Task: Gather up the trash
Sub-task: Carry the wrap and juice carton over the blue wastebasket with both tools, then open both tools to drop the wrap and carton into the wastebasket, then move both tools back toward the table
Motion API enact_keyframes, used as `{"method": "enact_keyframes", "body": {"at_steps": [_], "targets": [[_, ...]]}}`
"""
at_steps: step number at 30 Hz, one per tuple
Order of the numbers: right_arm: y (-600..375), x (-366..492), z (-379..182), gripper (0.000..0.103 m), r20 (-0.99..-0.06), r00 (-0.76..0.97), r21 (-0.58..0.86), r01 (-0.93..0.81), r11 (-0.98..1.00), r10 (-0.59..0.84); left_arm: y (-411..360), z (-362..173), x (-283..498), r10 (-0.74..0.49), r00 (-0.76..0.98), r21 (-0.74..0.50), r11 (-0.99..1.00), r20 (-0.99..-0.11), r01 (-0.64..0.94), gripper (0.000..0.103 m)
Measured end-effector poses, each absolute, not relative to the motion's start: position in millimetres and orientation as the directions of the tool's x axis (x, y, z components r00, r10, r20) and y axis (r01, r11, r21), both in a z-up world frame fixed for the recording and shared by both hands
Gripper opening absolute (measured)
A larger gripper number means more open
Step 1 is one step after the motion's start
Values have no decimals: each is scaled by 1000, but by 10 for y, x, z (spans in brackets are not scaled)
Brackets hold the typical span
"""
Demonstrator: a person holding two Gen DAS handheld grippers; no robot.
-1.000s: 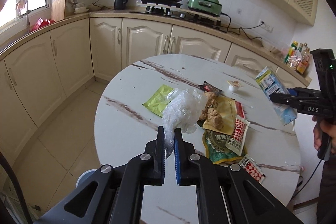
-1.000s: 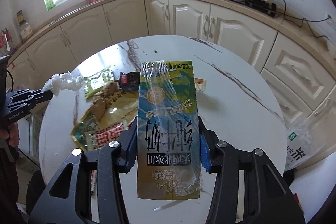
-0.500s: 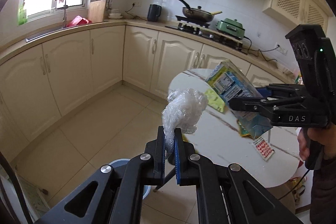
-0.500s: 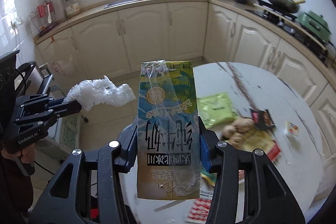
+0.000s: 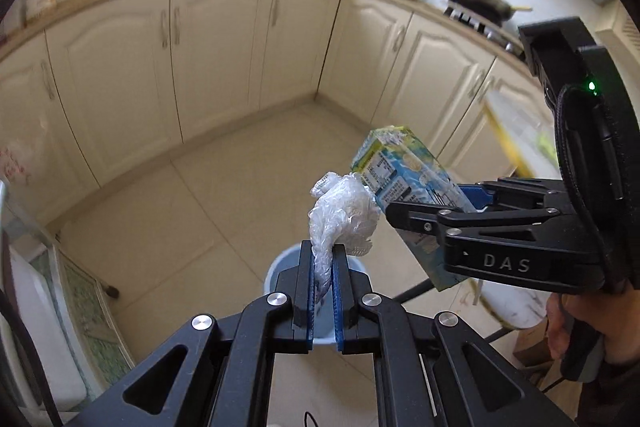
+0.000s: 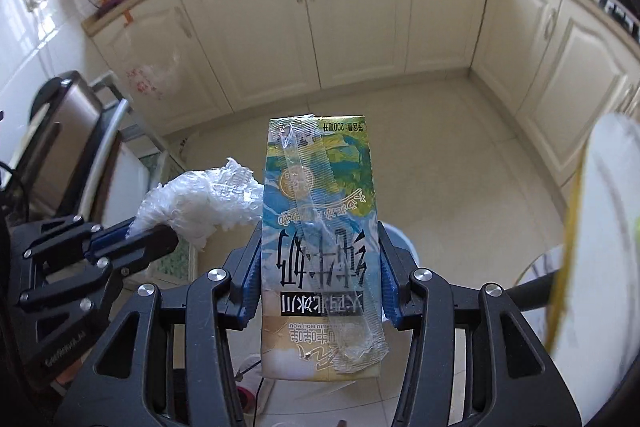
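My left gripper (image 5: pixel 323 259) is shut on a crumpled clear plastic wrap (image 5: pixel 346 217), which stands up out of its blue pads. Directly beneath it on the floor sits a pale blue bin (image 5: pixel 280 263), mostly hidden by the gripper. My right gripper (image 6: pixel 320 271) is shut on a blue and green milk carton (image 6: pixel 320 227), clamped across its sides. In the left wrist view the carton (image 5: pixel 408 183) and right gripper (image 5: pixel 424 215) hang just right of the wrap. The bin's rim (image 6: pixel 404 241) peeks out behind the carton in the right wrist view, where the left gripper (image 6: pixel 160 235) holds the wrap (image 6: pixel 200 199).
Cream cabinets (image 5: pixel 224 39) line the far walls around a beige tiled floor (image 5: pixel 240 187). The round white table's edge (image 6: pixel 592 227) is at the right. A low metal rack with an appliance (image 6: pixel 68 131) stands at the left. A hand (image 5: pixel 568 327) holds the right gripper's grip.
Both grippers have swung away from the table and its litter toward the floor, tilting downward. The blue bin has come into view under them. Each keeps its hold.
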State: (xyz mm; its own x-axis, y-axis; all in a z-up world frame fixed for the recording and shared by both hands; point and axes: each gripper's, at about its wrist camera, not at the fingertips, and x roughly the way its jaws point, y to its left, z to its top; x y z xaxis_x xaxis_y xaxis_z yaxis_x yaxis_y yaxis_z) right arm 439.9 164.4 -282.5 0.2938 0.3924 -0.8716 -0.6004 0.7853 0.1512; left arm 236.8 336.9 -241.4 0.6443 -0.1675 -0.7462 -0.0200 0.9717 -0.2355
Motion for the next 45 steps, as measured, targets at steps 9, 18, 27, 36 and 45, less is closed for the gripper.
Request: {"method": "enact_keyframes", "body": {"at_steps": [9,18,27,36,45], "targets": [[1557,4958,-4229,46,-941,164,185,-484,855,296,3165,-3470,2920,-232,451,-268,963,-862,-16,4],[1406,5292,-4677,84,-955,126,187,-443,877,267,3085,-3629,3381,-206,392,-248,967,-897,-61,39],[1328,5211,-4497,86,-951,164,172,-422,890,261,3162,-3303,3205,-116,431,-202,967,-895,-158,41],[1305,4647,-3412,87,-886,282,211,-461,862,368,3155,-2204,2266,44,584,-120,963,-810,-240,52],[787,3447,-1778,98,-724,582,96,-447,890,370,2307,-1054,1171,115,786,-69,978,-608,-196,76]]}}
